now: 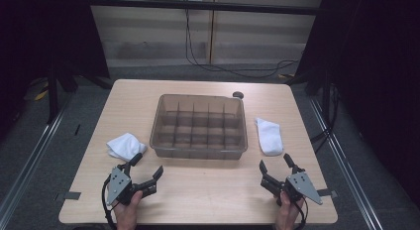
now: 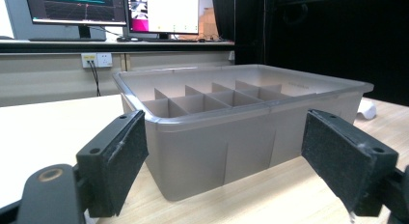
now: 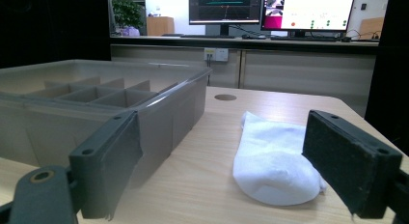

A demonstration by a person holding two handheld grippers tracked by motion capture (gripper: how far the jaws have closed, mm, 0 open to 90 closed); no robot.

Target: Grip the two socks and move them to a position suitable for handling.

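Note:
A translucent grey bin (image 1: 198, 153) with a grid of small compartments stands at the table's middle; I see its near wall (image 2: 241, 147) and its corner (image 3: 178, 113) up close. A crumpled white sock (image 1: 124, 143) lies left of the bin. A second white sock (image 1: 269, 136) lies flat to its right, just ahead of my right jaws (image 3: 270, 161). My left gripper (image 1: 147, 167) rests near the front left edge, open with nothing between its pads (image 2: 120, 161). My right gripper (image 1: 275, 164) sits at the front right, open and empty too.
A small dark round hole or cap (image 1: 238, 95) marks the table's far edge behind the bin. Monitors (image 3: 270, 11) and a wall with sockets stand beyond the table. Dark curtains hang on both sides, and cables run over the floor (image 1: 237, 69).

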